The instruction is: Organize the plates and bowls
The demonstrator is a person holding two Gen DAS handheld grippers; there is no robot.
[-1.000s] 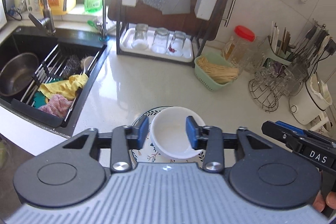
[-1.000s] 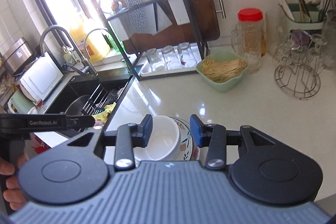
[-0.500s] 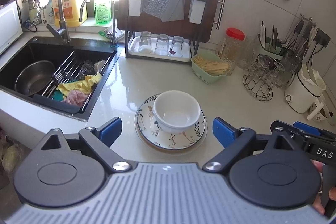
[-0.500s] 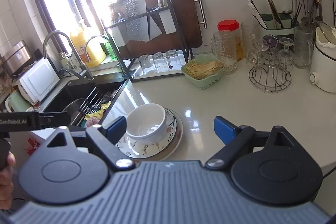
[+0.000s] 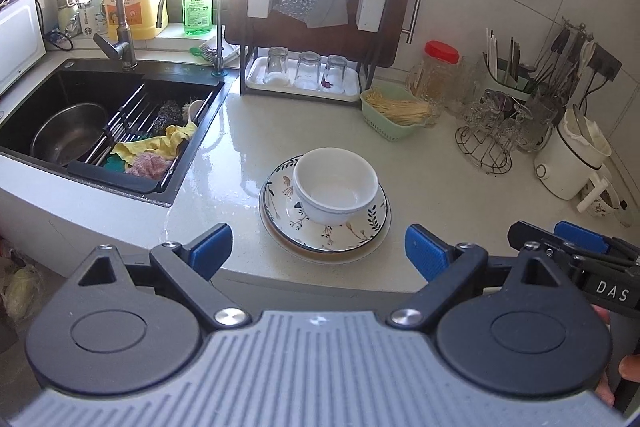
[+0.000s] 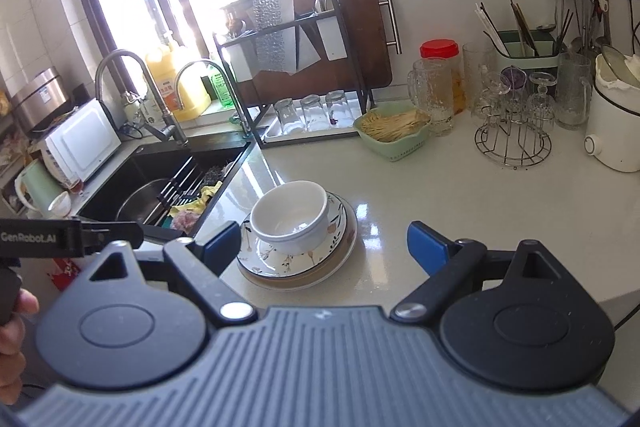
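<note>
Your left gripper (image 5: 319,253) has its blue pads spread wide, holding nothing; your right gripper (image 6: 324,245) is the same, pads apart and empty. The white bowl (image 5: 335,185) sits upright and empty on the leaf-pattern plate (image 5: 324,227), which is stacked on a second, tan-rimmed plate (image 6: 296,277); in the left wrist view the stack is at 12 o'clock just beyond the pads, and in the right wrist view it's at 11 o'clock, near the left pad. It rests on the pale glossy desk (image 5: 240,155), close to the front edge. Black sink (image 5: 48,95) at 10 o'clock: a steel pot (image 5: 68,137) inside, and a drain rack (image 5: 132,131) carrying a yellow cloth (image 5: 160,145), a pink cloth (image 5: 148,163) and a scrubber. At 12 o'clock, far back, the dish rack (image 5: 312,27) has three glasses upside down on its white tray (image 5: 304,89), with a dark cutting board behind it. The green basket (image 5: 390,117) at 1 o'clock holds thin pale sticks. Next to it stands a red-lidded jar (image 5: 436,71), then a wire stand (image 5: 484,143) with glassware, and a utensil caddy behind that. The white pot (image 5: 568,163) is at 3 o'clock. Window is behind the taps, strongly backlit, with detergent bottles on the sill. The microwave (image 6: 80,143) is at 9 o'clock in the right wrist view.
</note>
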